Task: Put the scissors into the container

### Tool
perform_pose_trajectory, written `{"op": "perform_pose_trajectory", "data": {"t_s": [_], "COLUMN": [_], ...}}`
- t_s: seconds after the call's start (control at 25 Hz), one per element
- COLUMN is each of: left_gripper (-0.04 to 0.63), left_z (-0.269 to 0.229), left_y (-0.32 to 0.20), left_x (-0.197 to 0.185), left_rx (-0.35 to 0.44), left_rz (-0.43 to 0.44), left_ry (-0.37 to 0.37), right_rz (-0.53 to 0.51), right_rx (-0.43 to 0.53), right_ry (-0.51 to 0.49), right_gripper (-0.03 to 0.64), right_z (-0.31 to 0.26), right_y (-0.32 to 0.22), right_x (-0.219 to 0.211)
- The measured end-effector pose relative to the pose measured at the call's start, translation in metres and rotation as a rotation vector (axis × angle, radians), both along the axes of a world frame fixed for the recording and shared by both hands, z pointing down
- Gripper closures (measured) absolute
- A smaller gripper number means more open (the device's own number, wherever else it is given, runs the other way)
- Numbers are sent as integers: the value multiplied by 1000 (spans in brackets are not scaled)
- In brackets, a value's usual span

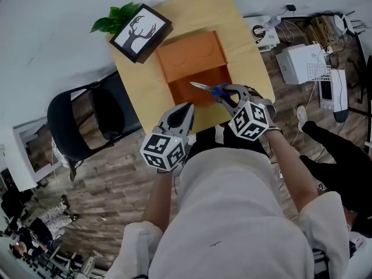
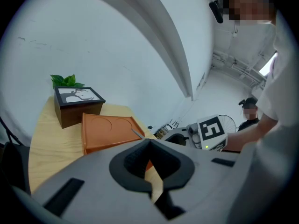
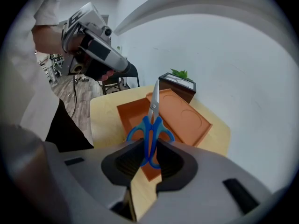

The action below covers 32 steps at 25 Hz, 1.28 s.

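Observation:
The blue-handled scissors (image 1: 210,89) hang over the open orange container (image 1: 185,89), blades pointing left and away from me. My right gripper (image 1: 231,95) is shut on the blue handles. In the right gripper view the scissors (image 3: 152,123) stand between the pads, blade tip over the container (image 3: 129,114) and its flat lid (image 3: 186,117). My left gripper (image 1: 187,109) hovers at the table's near edge, just left of the right one. It is shut with nothing in it, as the left gripper view (image 2: 148,143) also shows.
The container sits on a small wooden table (image 1: 139,86). A framed deer picture (image 1: 140,32) and a green plant (image 1: 116,17) stand at its far left corner. A black chair (image 1: 87,121) stands left of the table. White devices and cables (image 1: 308,63) lie on the floor to the right.

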<state>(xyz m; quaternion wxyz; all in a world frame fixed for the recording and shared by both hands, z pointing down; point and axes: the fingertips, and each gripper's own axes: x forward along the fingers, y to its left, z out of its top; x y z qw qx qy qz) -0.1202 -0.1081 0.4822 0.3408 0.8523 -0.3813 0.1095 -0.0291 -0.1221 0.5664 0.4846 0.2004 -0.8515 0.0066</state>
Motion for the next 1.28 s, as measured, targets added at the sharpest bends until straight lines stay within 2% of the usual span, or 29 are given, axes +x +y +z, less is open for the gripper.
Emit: {"op": "perform_pose_trajectory", "data": {"t_s": [0.4, 0.68, 1.04, 1.28], "left_gripper": [589, 590, 590, 590], "left_z": [15, 20, 23, 26], "left_y": [-6, -7, -7, -7], "left_x": [6, 8, 10, 10], "left_rx": [-30, -39, -48, -57], "left_rz": [46, 39, 37, 41], "left_ry": [-14, -13, -8, -13], "right_rz": [-107, -120, -168, -164], "right_rx": [5, 3, -3, -41], "right_ry": [112, 140, 226, 280], "right_gripper": [537, 537, 537, 537], "right_z": [37, 52, 72, 83], "right_y": [-6, -12, -18, -15], "right_x": [-10, -13, -16, -16]}}
